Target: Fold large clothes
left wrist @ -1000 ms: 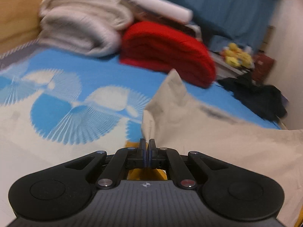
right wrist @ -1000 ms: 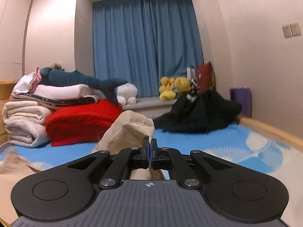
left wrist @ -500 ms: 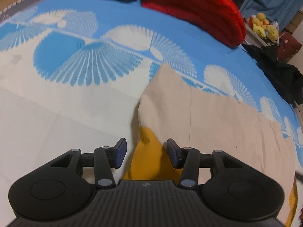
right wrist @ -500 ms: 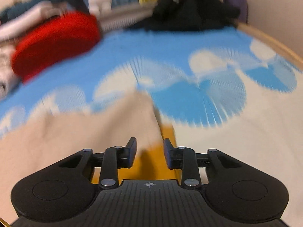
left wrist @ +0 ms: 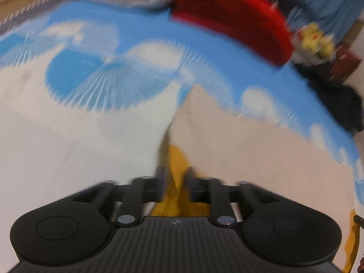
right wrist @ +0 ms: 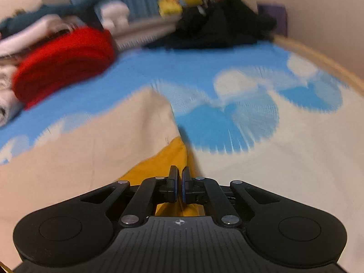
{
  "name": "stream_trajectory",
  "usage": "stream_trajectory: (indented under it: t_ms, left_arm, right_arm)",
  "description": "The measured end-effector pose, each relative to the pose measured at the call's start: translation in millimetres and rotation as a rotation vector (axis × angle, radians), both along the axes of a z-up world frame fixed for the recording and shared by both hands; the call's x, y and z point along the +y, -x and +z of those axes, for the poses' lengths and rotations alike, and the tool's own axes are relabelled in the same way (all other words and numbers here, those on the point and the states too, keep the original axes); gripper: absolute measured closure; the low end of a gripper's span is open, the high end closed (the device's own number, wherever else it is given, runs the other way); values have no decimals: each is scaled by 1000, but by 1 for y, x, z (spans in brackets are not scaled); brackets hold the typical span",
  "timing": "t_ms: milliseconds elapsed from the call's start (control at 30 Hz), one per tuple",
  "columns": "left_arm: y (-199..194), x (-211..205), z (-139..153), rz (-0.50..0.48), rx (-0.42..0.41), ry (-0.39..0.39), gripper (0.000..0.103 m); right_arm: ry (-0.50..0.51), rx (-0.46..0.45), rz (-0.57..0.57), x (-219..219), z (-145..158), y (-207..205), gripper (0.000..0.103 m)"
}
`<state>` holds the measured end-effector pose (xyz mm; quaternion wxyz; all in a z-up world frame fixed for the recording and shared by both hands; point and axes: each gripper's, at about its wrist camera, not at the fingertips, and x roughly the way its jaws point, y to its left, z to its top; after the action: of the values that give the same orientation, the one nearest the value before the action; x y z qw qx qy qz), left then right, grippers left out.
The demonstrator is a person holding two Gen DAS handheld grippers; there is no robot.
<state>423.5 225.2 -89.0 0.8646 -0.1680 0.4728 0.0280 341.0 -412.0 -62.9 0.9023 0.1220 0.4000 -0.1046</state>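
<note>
Both grippers are lowered over a beige-and-mustard garment [left wrist: 261, 159] spread on the blue-and-white patterned bed cover [left wrist: 91, 125]. On the left gripper [left wrist: 175, 182] the jaws are seen closing, a ridge of mustard fabric [left wrist: 176, 159] standing between them, though contact cannot be made out through the blur. On the right gripper [right wrist: 179, 187] the jaws are closing too, nearly together, with mustard cloth bunched in the slim gap. Toward the far edge of the bed, a red folded blanket [right wrist: 63, 61] and dark clothes [right wrist: 218, 27] are piled.
</note>
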Motion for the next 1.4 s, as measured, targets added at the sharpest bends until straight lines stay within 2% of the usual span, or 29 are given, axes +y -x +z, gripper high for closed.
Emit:
stream_trajectory:
  t_ms: [33,67,100,167,233,267,300,400,500,533,600,633,667,733,767,867,933,1000,1033,1067,1100,1133,1167,1200,1233,1267,1333,1400]
  left_arm:
    - [1,4,-5,-6,39,13,42]
    - [3,7,-11,-27,76,27,37]
    - [5,8,-15,-54,101,30,35]
    - [11,8,-22,-106,149,33,25]
    - [19,12,-32,-143,196,54,25]
    - [24,14,-36,-152,215,71,25]
    - [32,16,-40,-160,220,83,25]
    - [48,17,-42,-184,222,113,25]
    - [62,17,-43,-183,235,149,27]
    - [66,17,-42,-180,238,158,33]
    - [76,18,-40,-176,228,177,58]
    - [80,17,-38,-182,215,171,82]
    - [85,16,-33,-185,200,168,89]
    - [97,19,-18,-164,173,186,93]
    - [102,21,-10,-158,158,197,94]
    - [127,27,18,-145,107,237,94]
    - [143,27,23,-144,108,233,94]
    - [156,26,16,-141,154,226,93]
    - [159,26,11,-137,178,213,87]
    - [161,26,10,-130,193,179,77]
    - [164,26,10,-115,200,108,76]
    - [167,25,15,-103,185,26,76]
    - [169,23,20,-103,161,-17,76]
    - [173,21,27,-109,124,-34,76]
    - [177,18,33,-120,95,-20,76]
    - [180,13,37,-142,72,16,73]
    - [182,1,37,-206,63,59,68]
    - [181,-12,24,-250,116,1,61]
  right_arm:
    - [-13,57,-11,-1,-10,-1,95]
    - [-19,104,-19,-2,-16,-2,85]
    - [-34,147,-18,-3,-22,-1,66]
    - [-63,177,-20,-6,-25,7,54]
    - [-111,194,-10,-10,-24,14,53]
    - [-151,213,0,-13,-25,19,48]
    - [-180,236,11,-15,-28,24,44]
    - [-213,279,21,-17,-29,41,40]
    - [-239,306,28,-17,-33,64,40]
    - [-249,318,29,-19,-34,70,40]
    - [-271,338,31,-20,-34,83,40]
    - [-273,342,32,-19,-33,88,40]
    - [-264,335,41,-16,-32,94,44]
    - [-228,310,74,-11,-26,100,75]
    - [-231,288,88,-9,-21,103,95]
    - [-264,203,61,-9,4,115,99]
    - [-275,164,40,-11,21,125,99]
    - [-263,180,16,-11,29,138,99]
    - [-259,193,6,-13,28,142,99]
    - [-248,211,-2,-12,26,147,98]
    - [-228,231,-11,-10,23,150,93]
    - [-196,255,-24,-9,20,153,88]
    - [-139,276,-44,-7,17,155,76]
    - [-69,278,-61,-6,17,156,75]
    - [7,259,-69,-3,19,159,75]
    - [41,226,-57,0,23,159,75]
    - [17,165,-2,7,26,161,75]
    - [-70,134,66,14,23,161,78]
